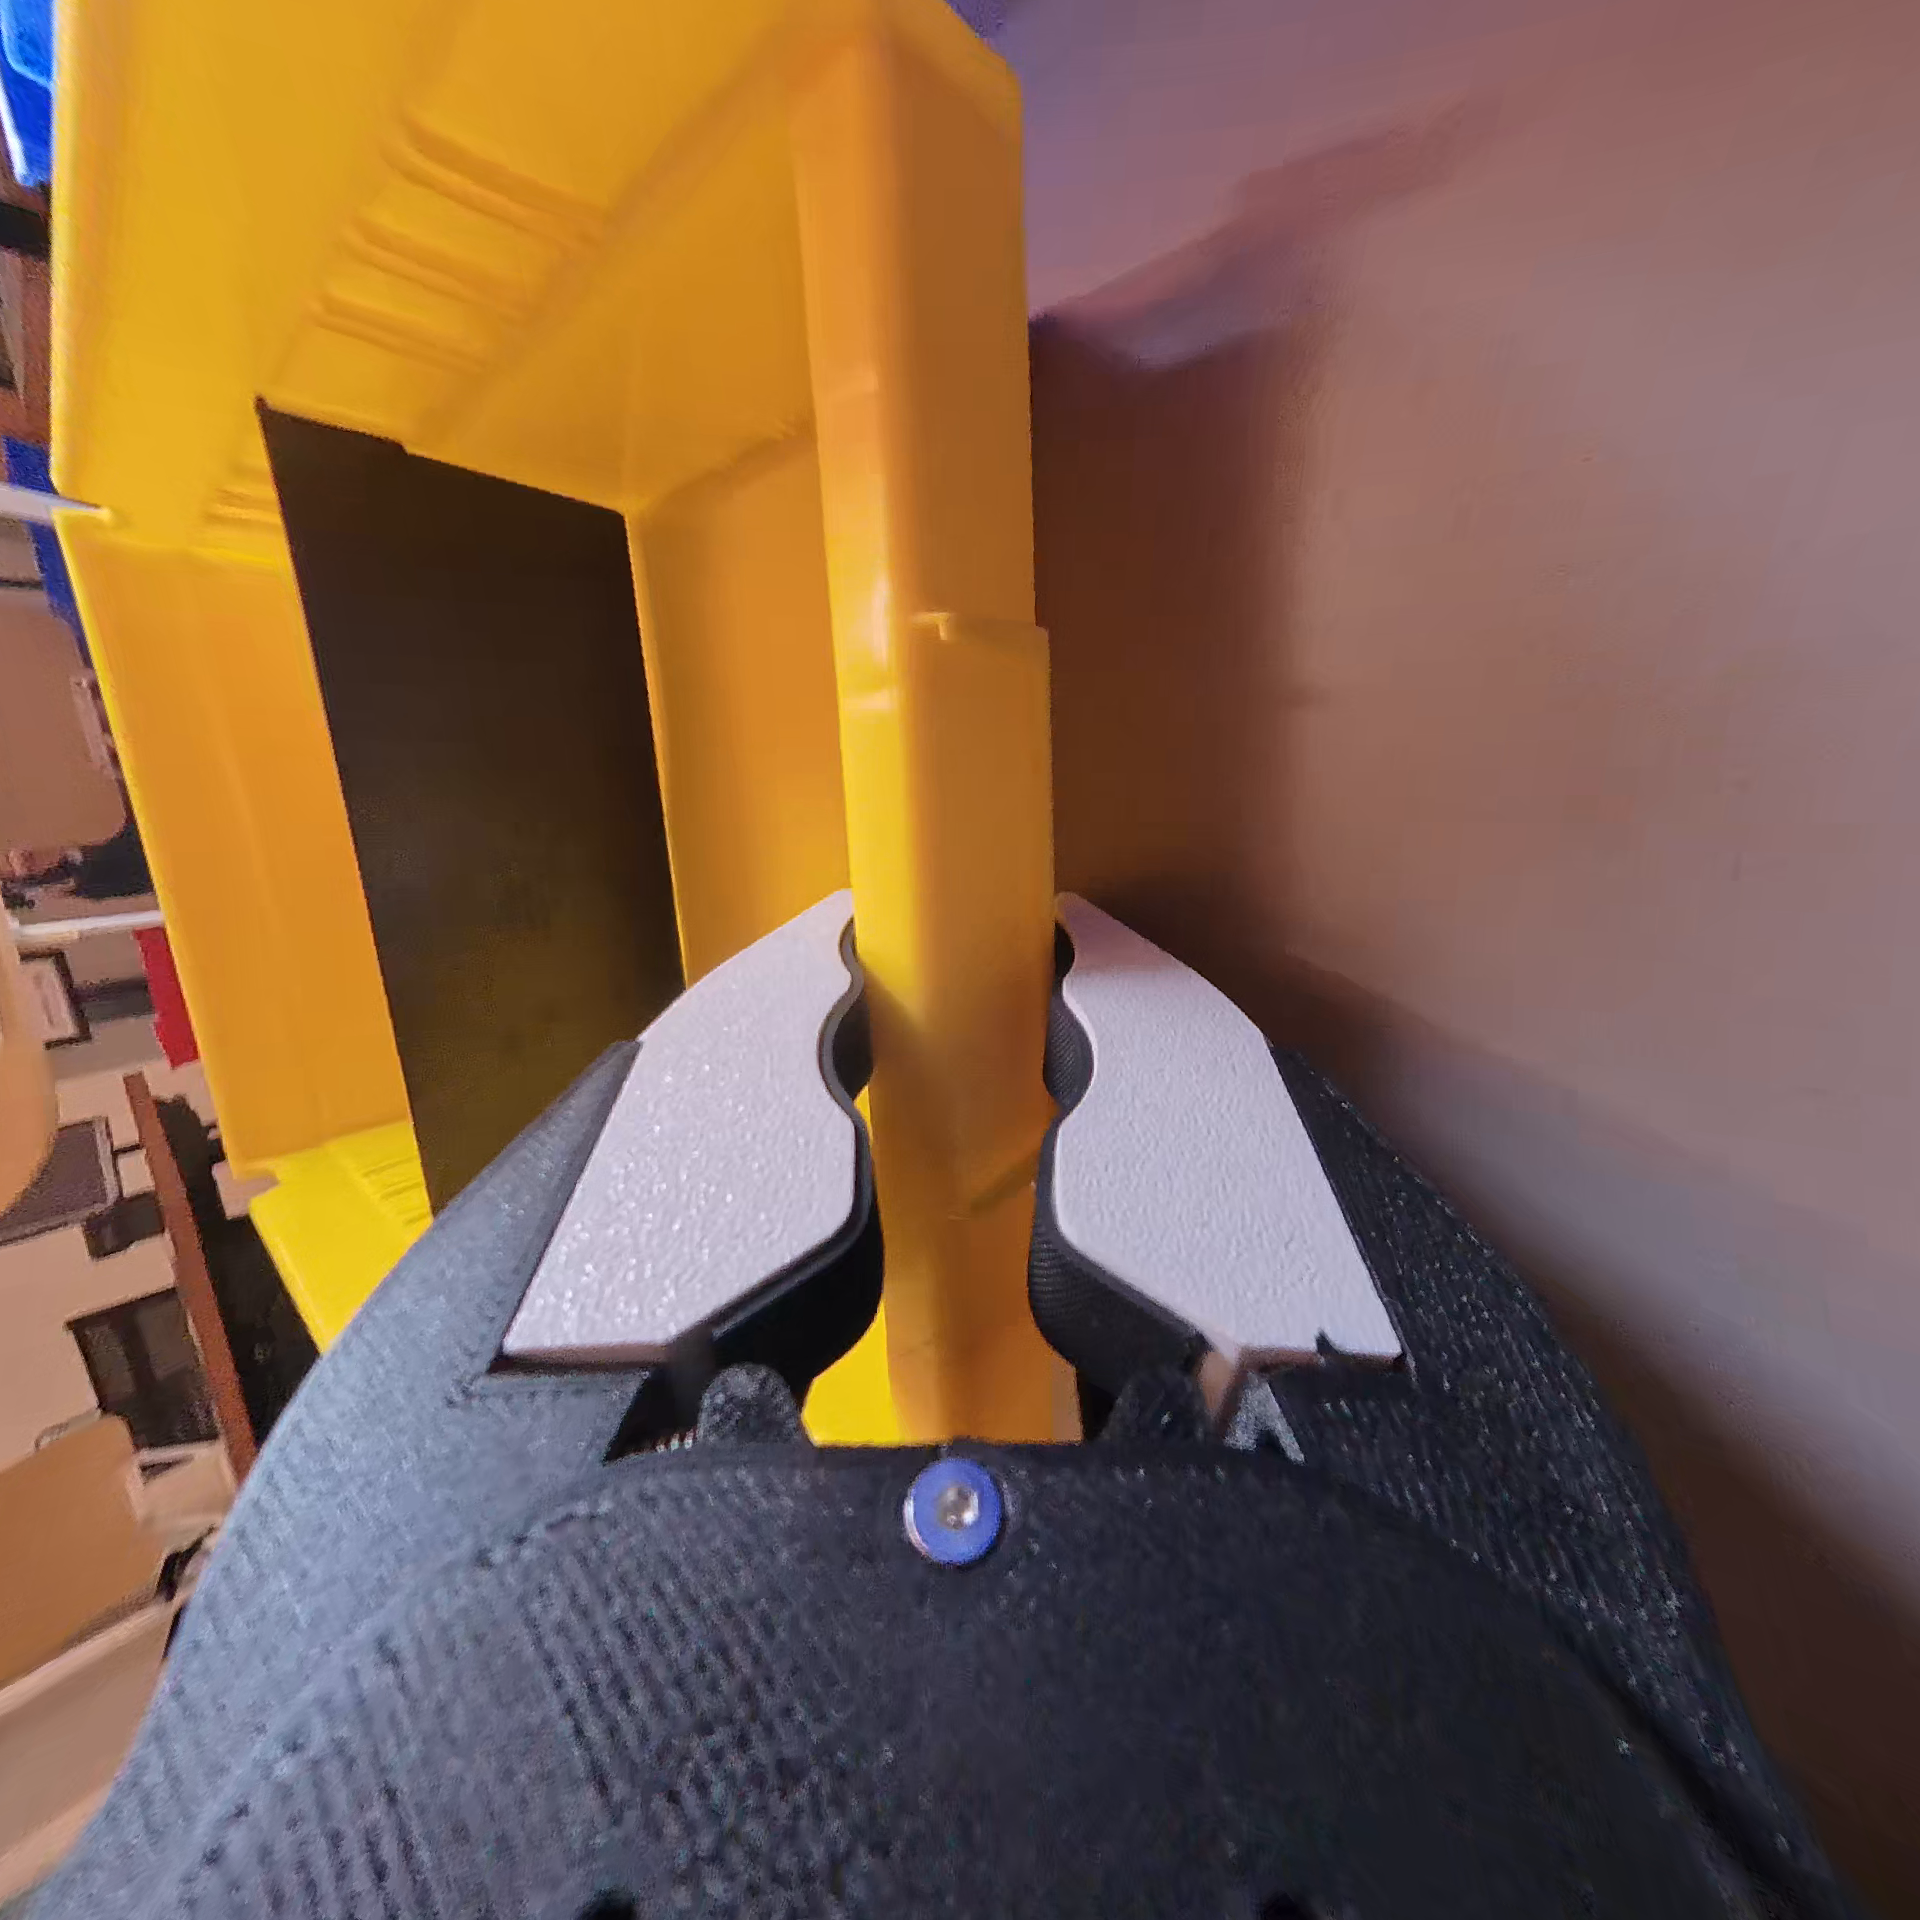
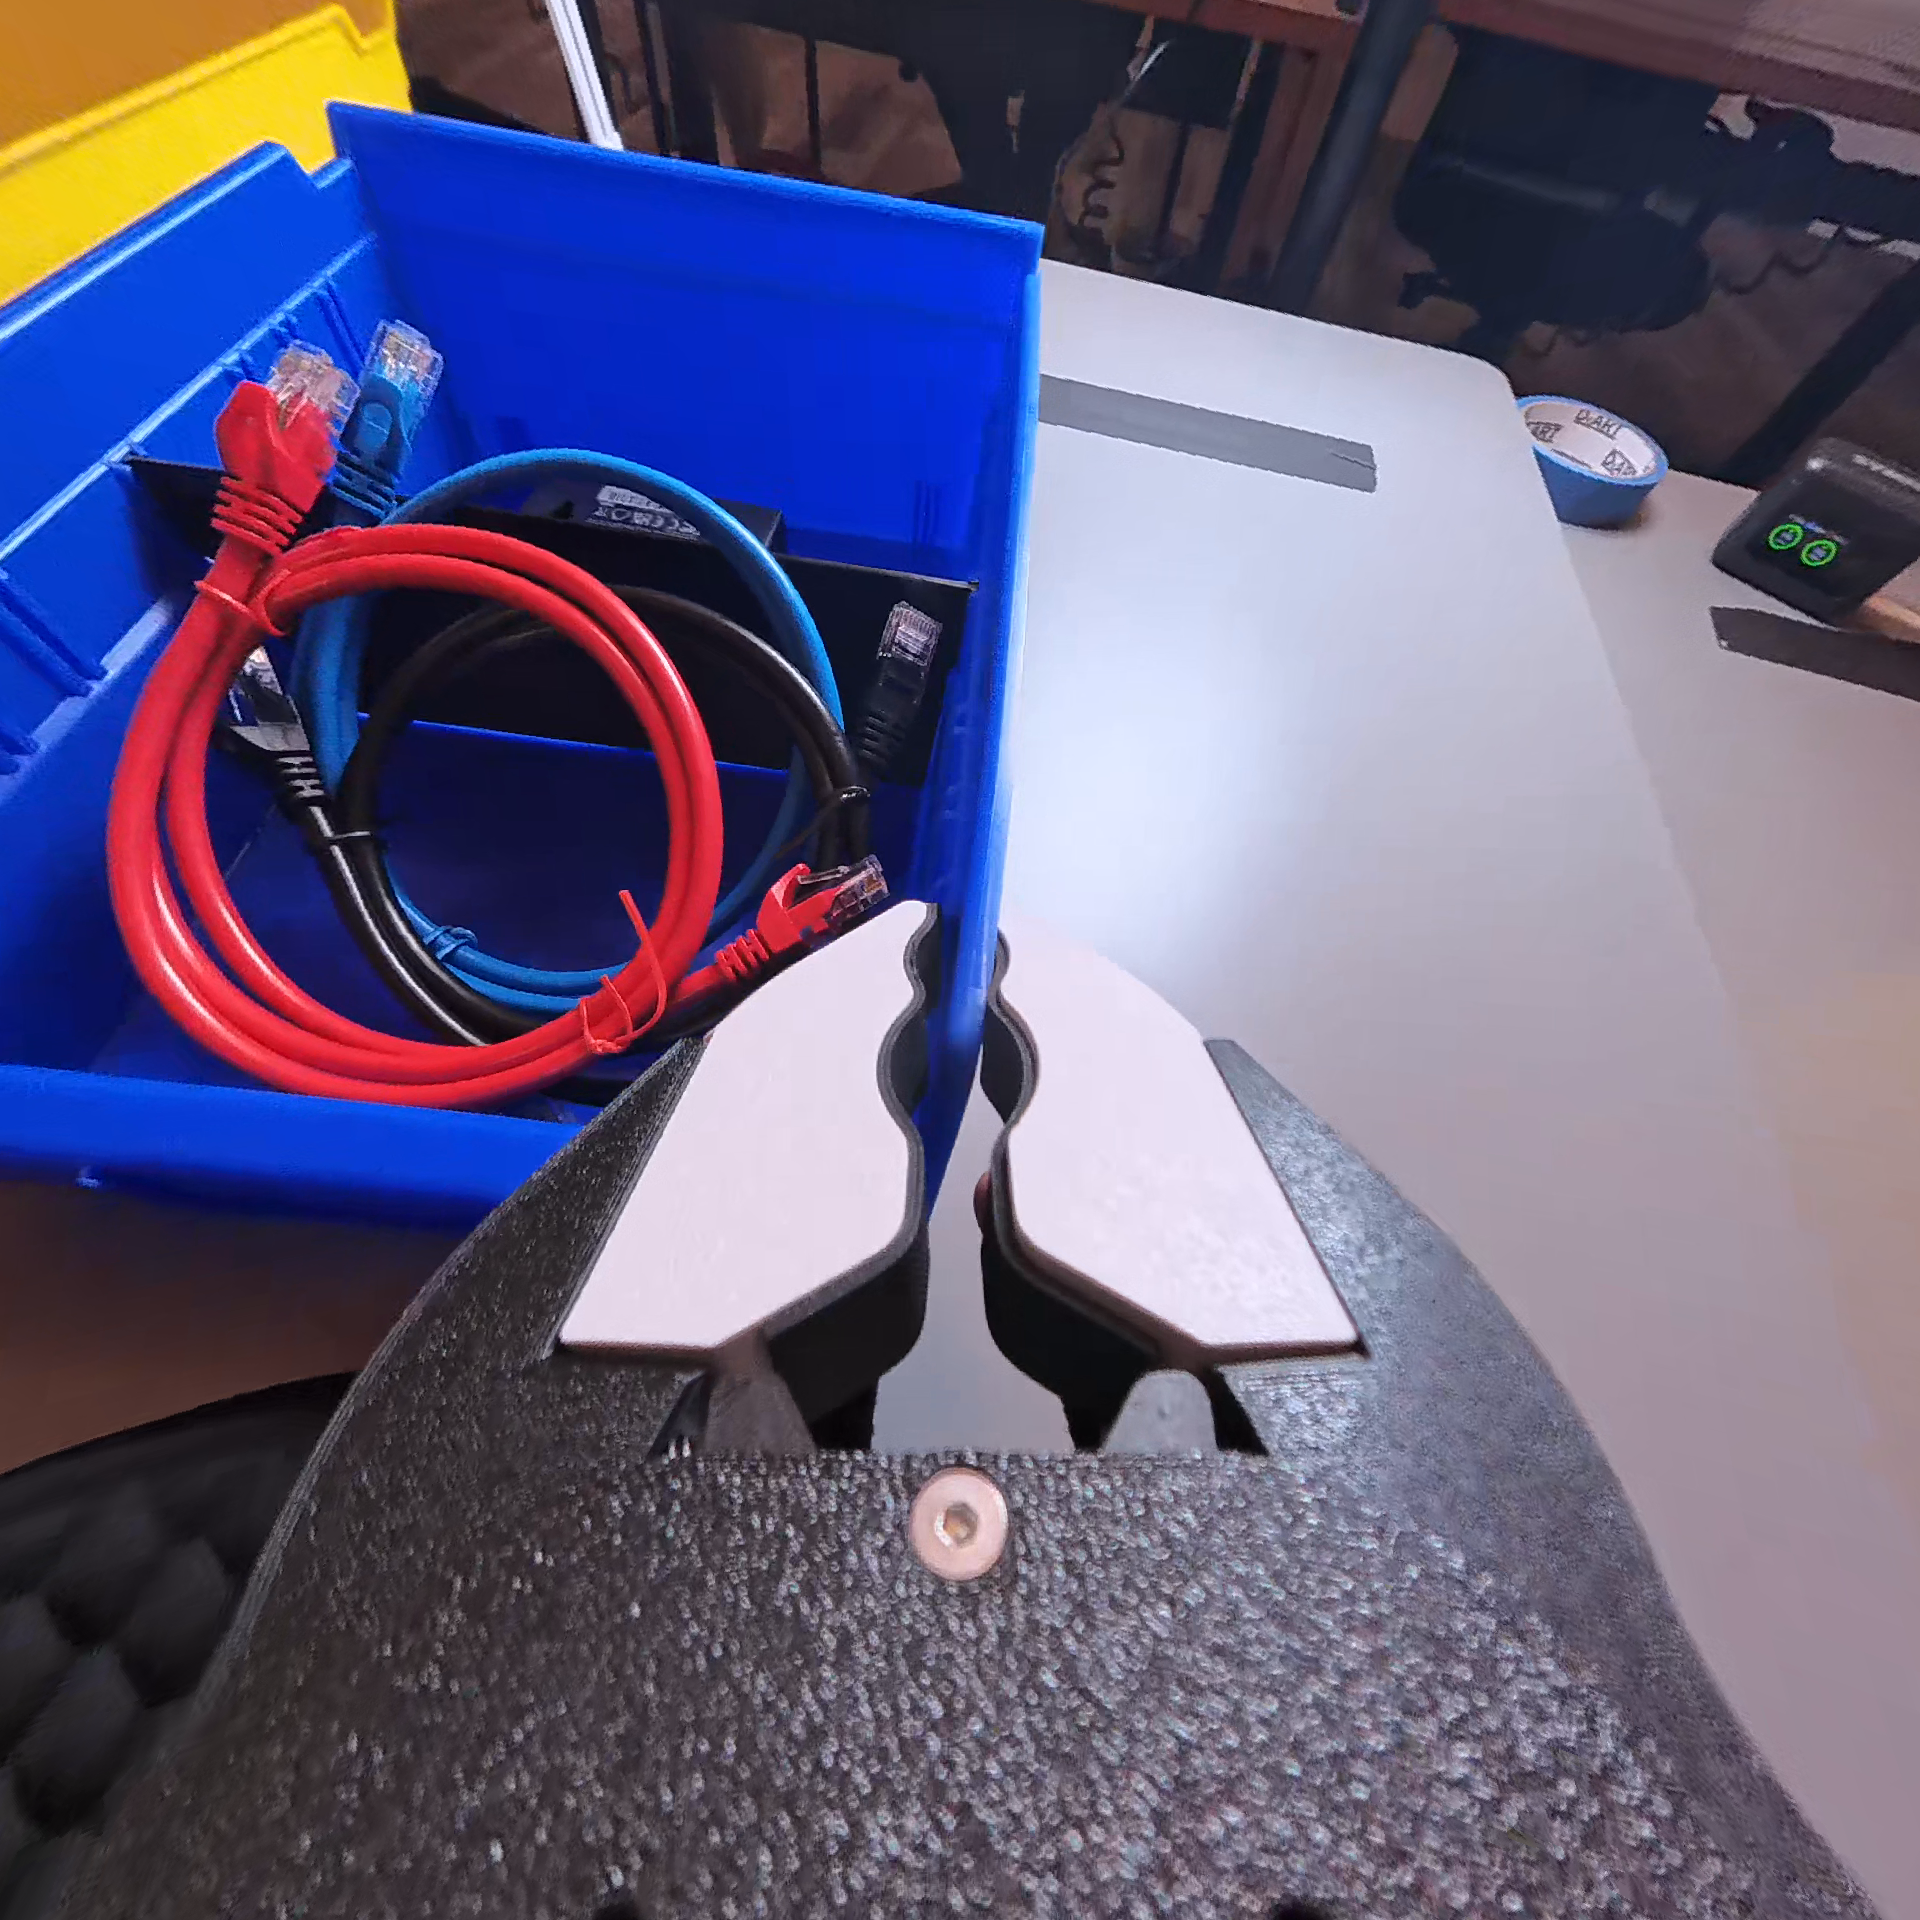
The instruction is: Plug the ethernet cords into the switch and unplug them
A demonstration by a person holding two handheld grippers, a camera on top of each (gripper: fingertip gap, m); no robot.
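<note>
Both grippers pinch bin walls, the left gripper [image 1: 956,1039] a yellow bin [image 1: 925,582], the right gripper [image 2: 961,1039] the blue bin [image 2: 997,623] of coiled ethernet cords [image 2: 416,810] at left, apparently positioning them.

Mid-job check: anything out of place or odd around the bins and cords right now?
Yes. The left tongs grip a wall of the yellow bin, which looks tipped, its open side facing the camera. The right tongs straddle the blue bin's side wall. The coiled red cord, blue cord and black cord lie ungripped inside.

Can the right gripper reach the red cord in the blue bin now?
Probably not yet: the right gripper straddles the blue bin wall, so it must let go first. The red cord lies uncovered.
</note>
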